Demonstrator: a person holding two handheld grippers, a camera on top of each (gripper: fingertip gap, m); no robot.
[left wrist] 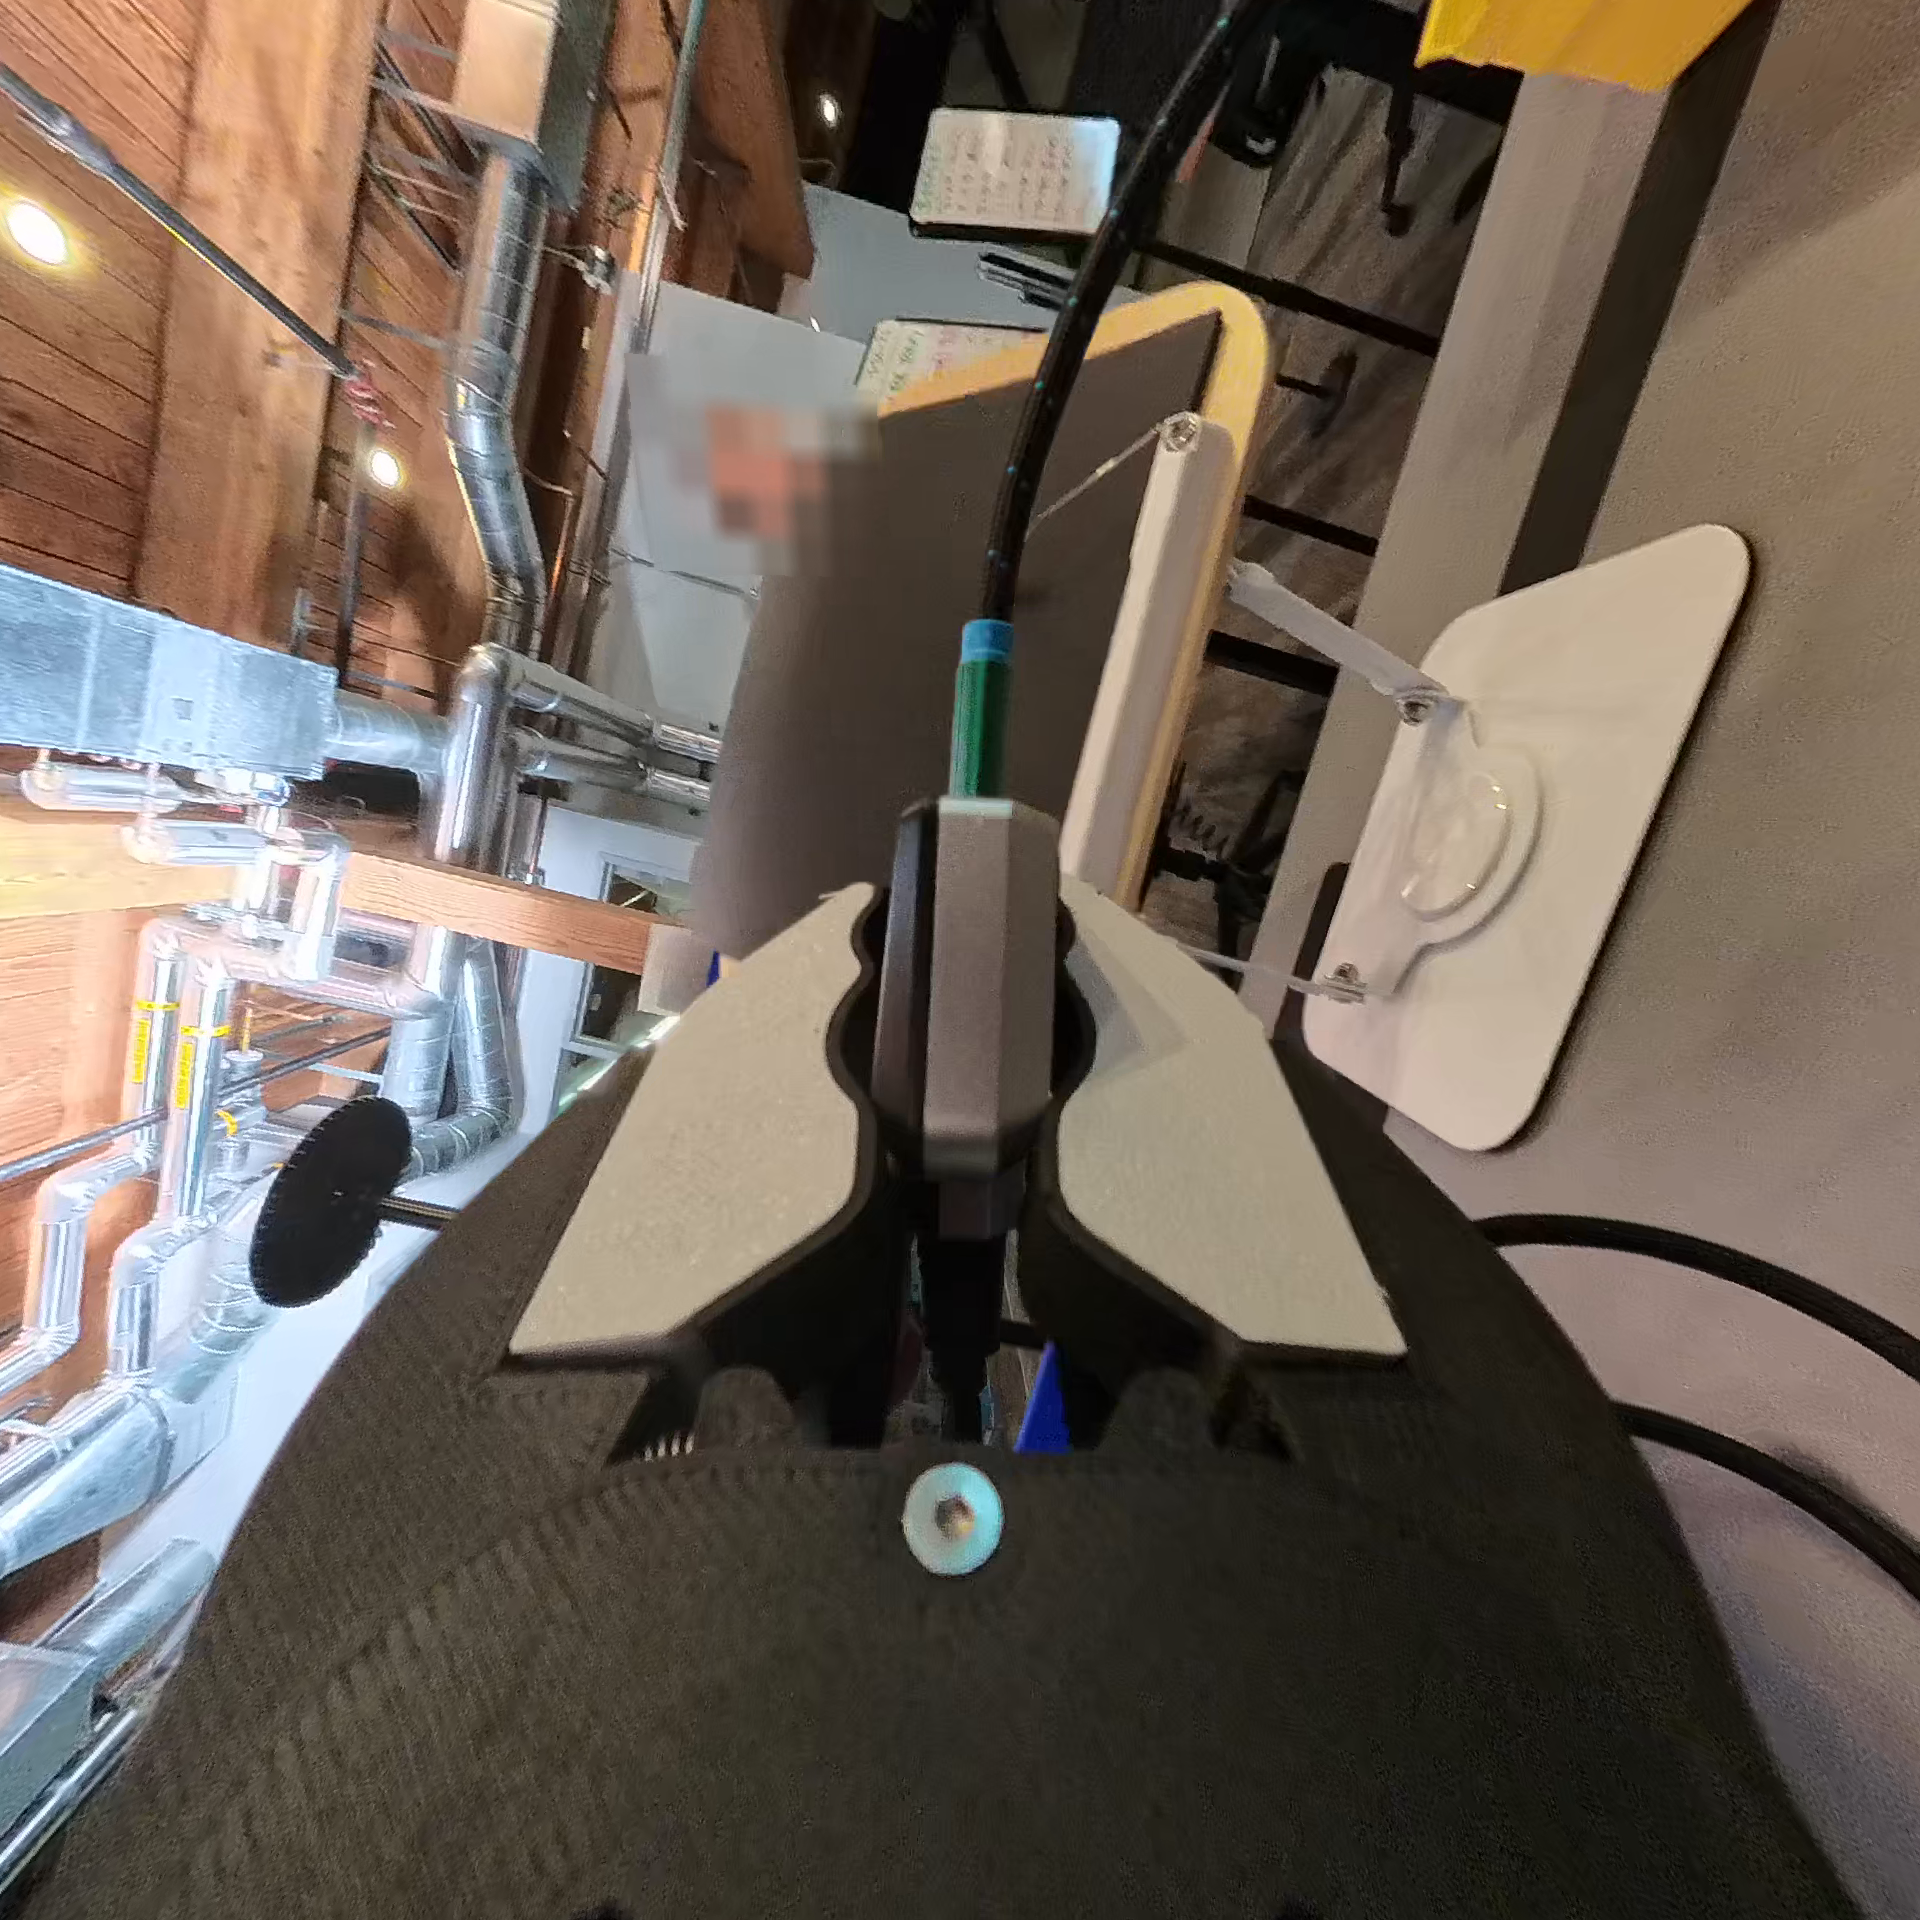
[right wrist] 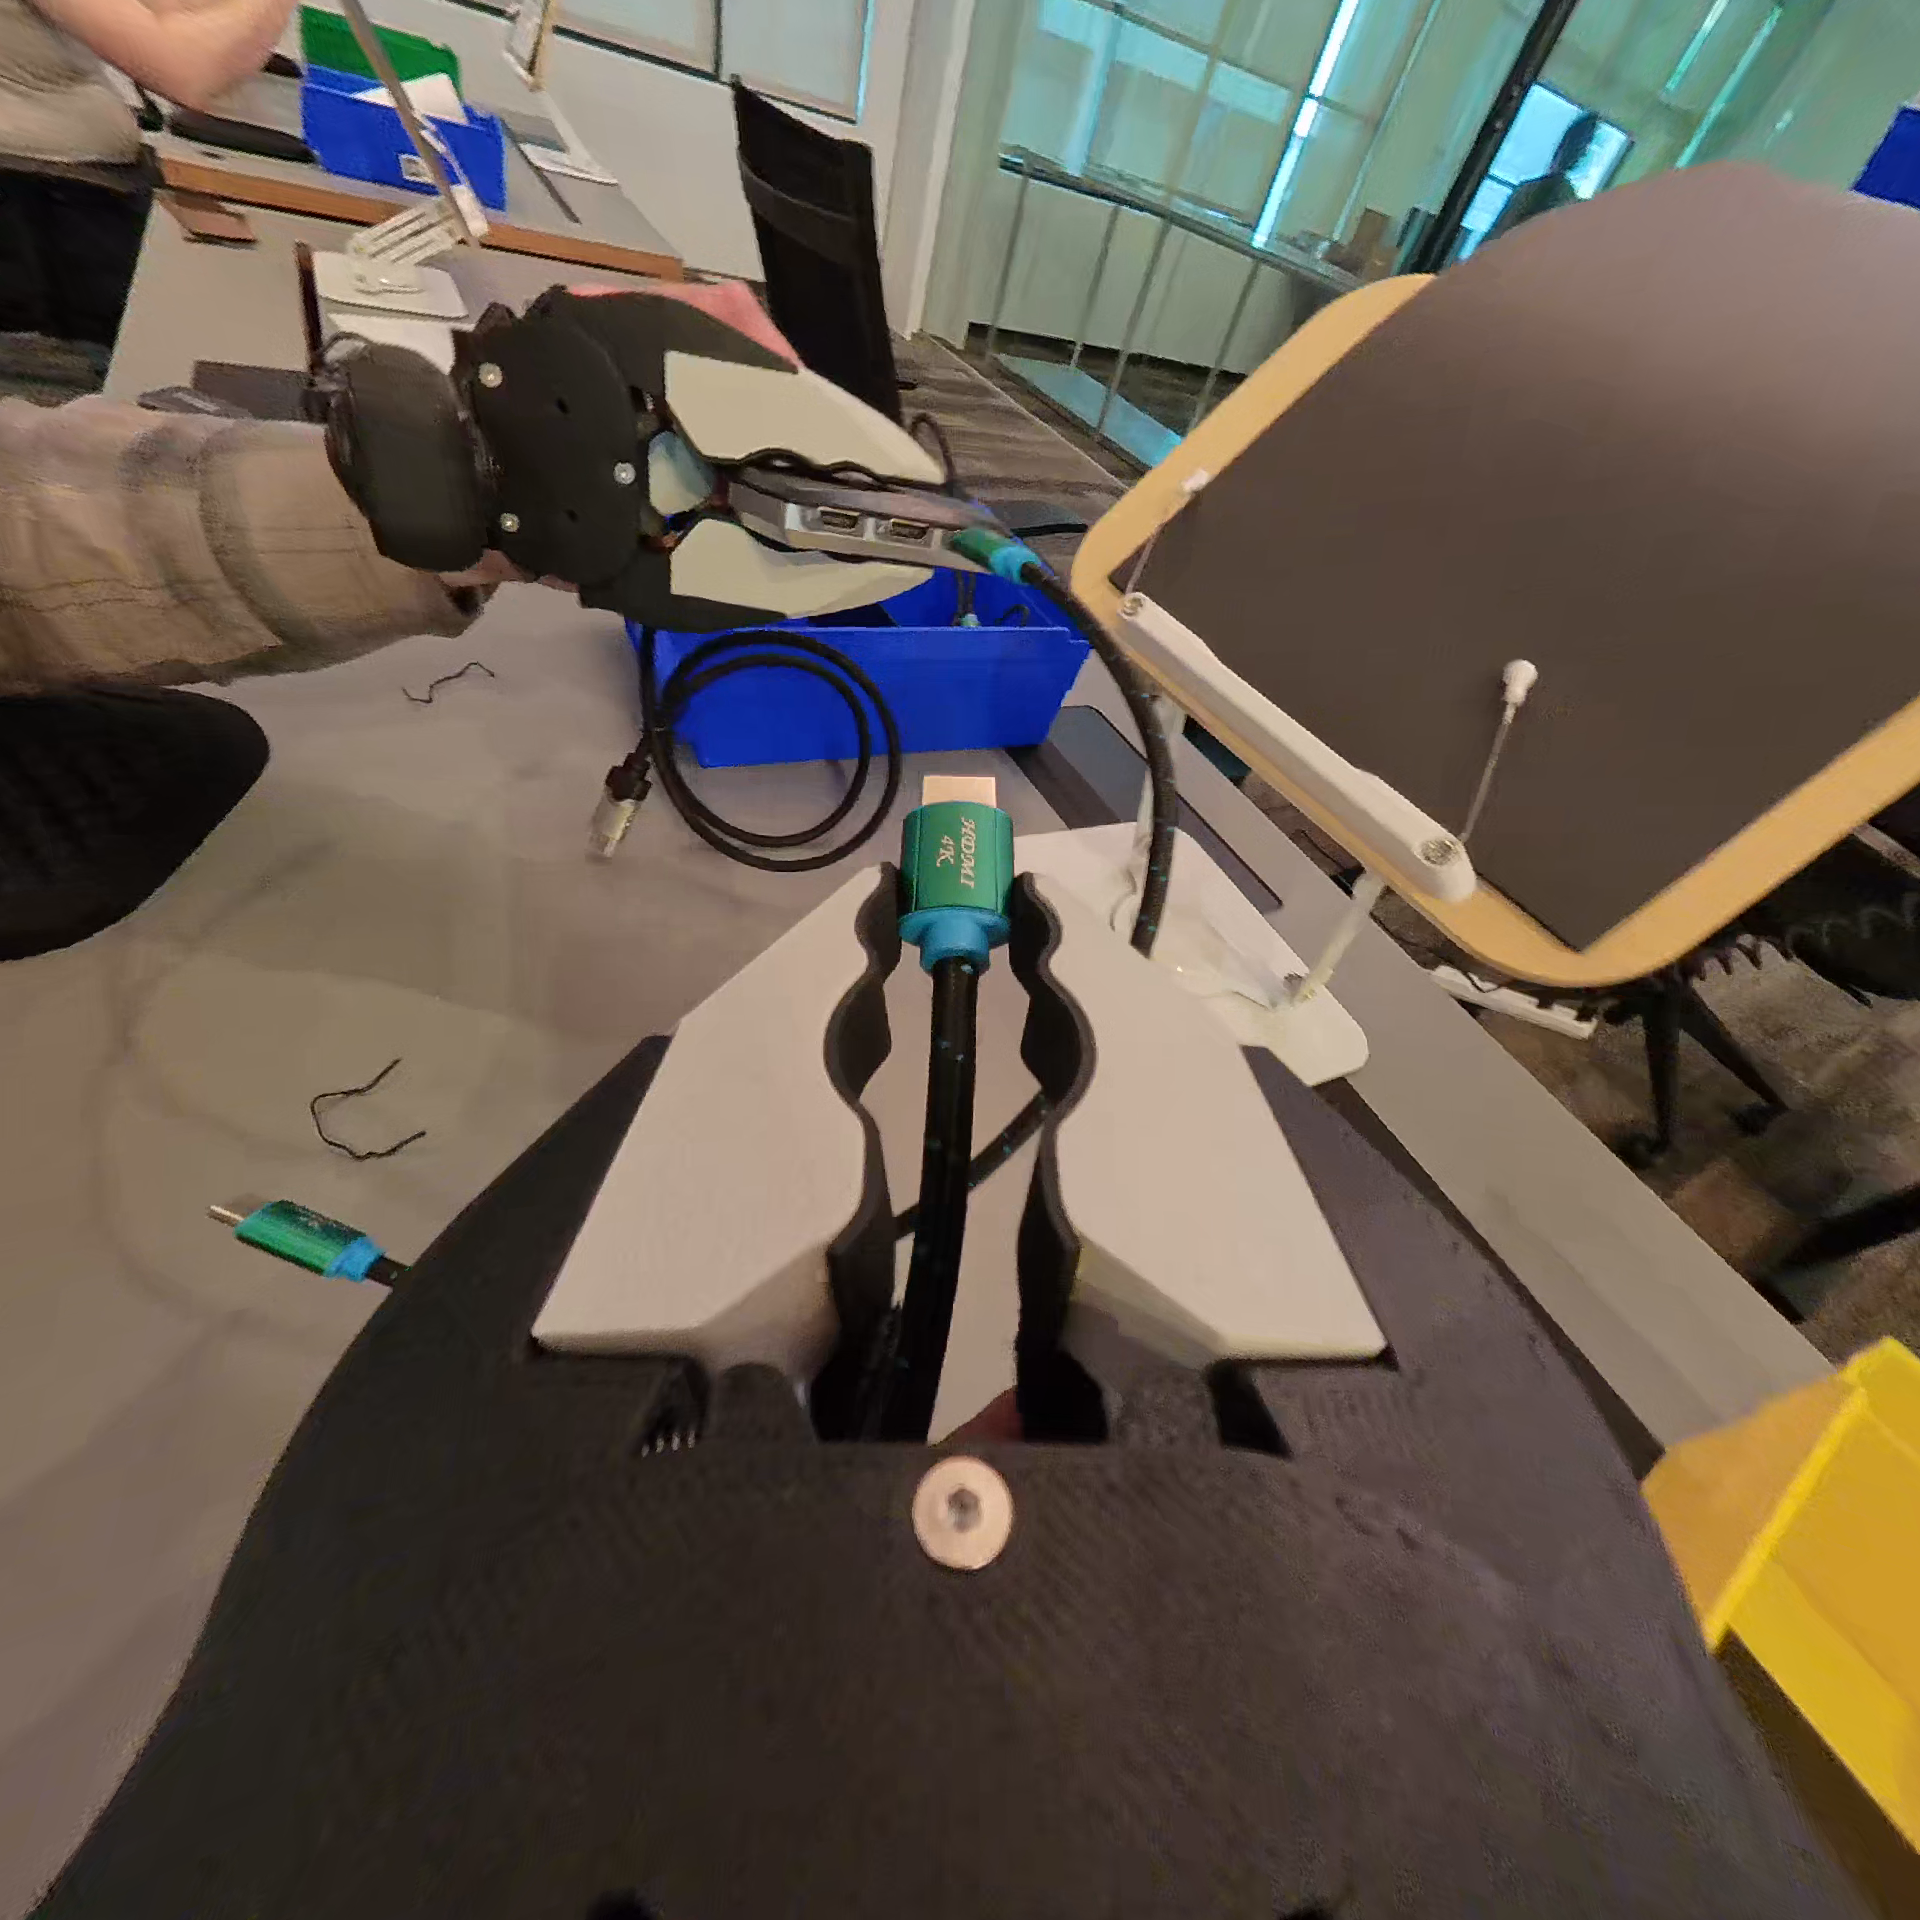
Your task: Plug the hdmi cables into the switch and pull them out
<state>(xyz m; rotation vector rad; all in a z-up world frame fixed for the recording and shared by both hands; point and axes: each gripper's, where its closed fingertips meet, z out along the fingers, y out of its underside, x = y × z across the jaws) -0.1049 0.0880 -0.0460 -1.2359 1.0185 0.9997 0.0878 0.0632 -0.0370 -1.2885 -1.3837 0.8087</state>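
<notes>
My left gripper (left wrist: 966, 914) is shut on the grey HDMI switch (left wrist: 961, 1018), which it holds in the air. A green HDMI plug (left wrist: 977, 727) sits in the switch's far end, and its black cable (left wrist: 1049, 395) runs away from it. In the right wrist view the left gripper (right wrist: 925, 525) holds the switch (right wrist: 831, 514) with two open ports facing me and the plugged-in green plug (right wrist: 982, 549) at its right. My right gripper (right wrist: 954, 896) is shut on a second green HDMI plug (right wrist: 954, 857), metal tip forward, some way short of the switch.
A third green plug (right wrist: 301, 1236) lies on the grey table (right wrist: 416, 935) at the left. A blue bin (right wrist: 883, 686) and a coiled black cable (right wrist: 769, 748) lie under the switch. A dark board on a white stand (right wrist: 1558, 571) stands at the right. A yellow bin (right wrist: 1818, 1558) is near right. There is about 20 centimeters between the tips of the two grippers.
</notes>
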